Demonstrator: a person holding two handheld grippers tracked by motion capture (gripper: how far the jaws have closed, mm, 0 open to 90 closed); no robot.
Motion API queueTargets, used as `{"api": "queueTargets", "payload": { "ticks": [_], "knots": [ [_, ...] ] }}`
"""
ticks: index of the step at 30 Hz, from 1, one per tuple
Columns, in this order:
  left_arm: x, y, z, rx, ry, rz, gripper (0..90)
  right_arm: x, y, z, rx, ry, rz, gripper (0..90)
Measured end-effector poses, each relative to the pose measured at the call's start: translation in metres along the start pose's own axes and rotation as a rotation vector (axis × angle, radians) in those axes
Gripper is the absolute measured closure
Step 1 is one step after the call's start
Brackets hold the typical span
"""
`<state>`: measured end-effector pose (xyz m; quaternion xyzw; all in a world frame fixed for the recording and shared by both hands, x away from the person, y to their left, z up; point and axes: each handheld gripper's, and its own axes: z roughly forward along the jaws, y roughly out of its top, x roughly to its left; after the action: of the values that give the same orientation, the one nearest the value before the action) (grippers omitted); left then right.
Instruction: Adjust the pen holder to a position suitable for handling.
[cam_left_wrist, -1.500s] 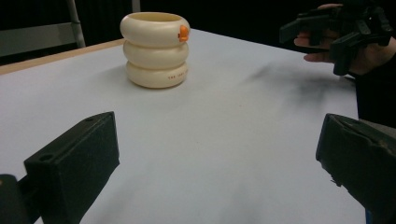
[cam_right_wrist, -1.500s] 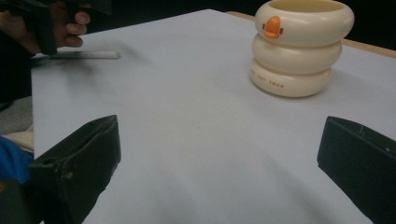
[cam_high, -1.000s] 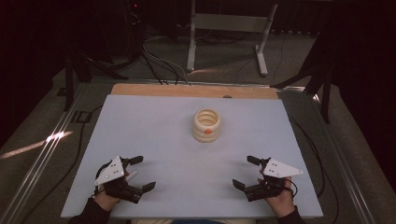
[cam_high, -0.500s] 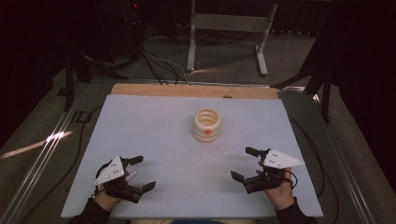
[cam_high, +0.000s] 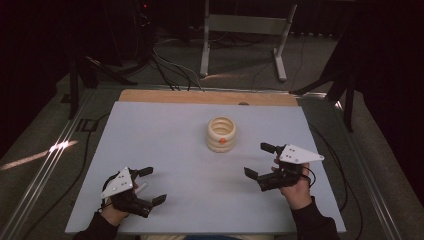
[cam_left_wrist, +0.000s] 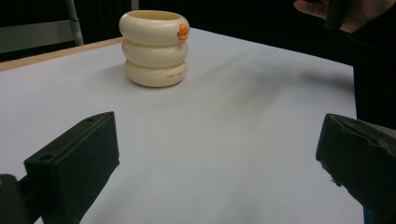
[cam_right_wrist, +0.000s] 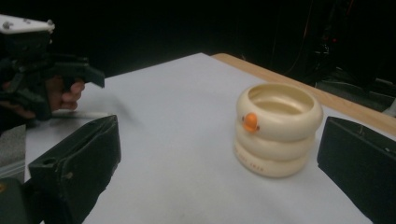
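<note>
Near the middle of the pale table (cam_high: 165, 150), a little toward its far wooden edge, stands a cream ringed cup (cam_high: 221, 134), built like three fat rings stacked one on another, upright and open at the top. A small orange knob (cam_high: 223, 142) sits on its top ring, on the side facing the person.

Both grippers are over the near part of the table, well apart from each other and from the cup. The right gripper (cam_high: 258, 161) is near the cup's right front, its jaws spread wide with nothing between them; in the right gripper view the cup (cam_right_wrist: 278, 128) stands ahead between the two black jaws, nearer the right one, with bare table separating them. The left gripper (cam_high: 152, 185) sits at the near left corner area, jaws likewise wide open and empty. In the left gripper view the cup (cam_left_wrist: 154, 47) is far off, toward the left, and the orange knob (cam_left_wrist: 182, 31) shows on its right side.
</note>
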<state>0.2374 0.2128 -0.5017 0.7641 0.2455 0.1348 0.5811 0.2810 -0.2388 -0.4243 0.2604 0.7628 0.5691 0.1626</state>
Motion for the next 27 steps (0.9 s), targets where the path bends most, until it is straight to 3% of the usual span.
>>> {"api": "queueTargets", "payload": {
  "ticks": [9, 27],
  "knots": [
    [0.000, 0.001, -0.001, -0.004, 0.000, 0.002, 0.1, -0.011, 0.018, 0.017, -0.002, 0.000, 0.013, 0.0],
    [-0.001, 0.001, -0.002, -0.006, 0.000, 0.006, 0.1, -0.036, 0.036, 0.062, 0.033, -0.005, 0.114, 0.0]
  ]
}}
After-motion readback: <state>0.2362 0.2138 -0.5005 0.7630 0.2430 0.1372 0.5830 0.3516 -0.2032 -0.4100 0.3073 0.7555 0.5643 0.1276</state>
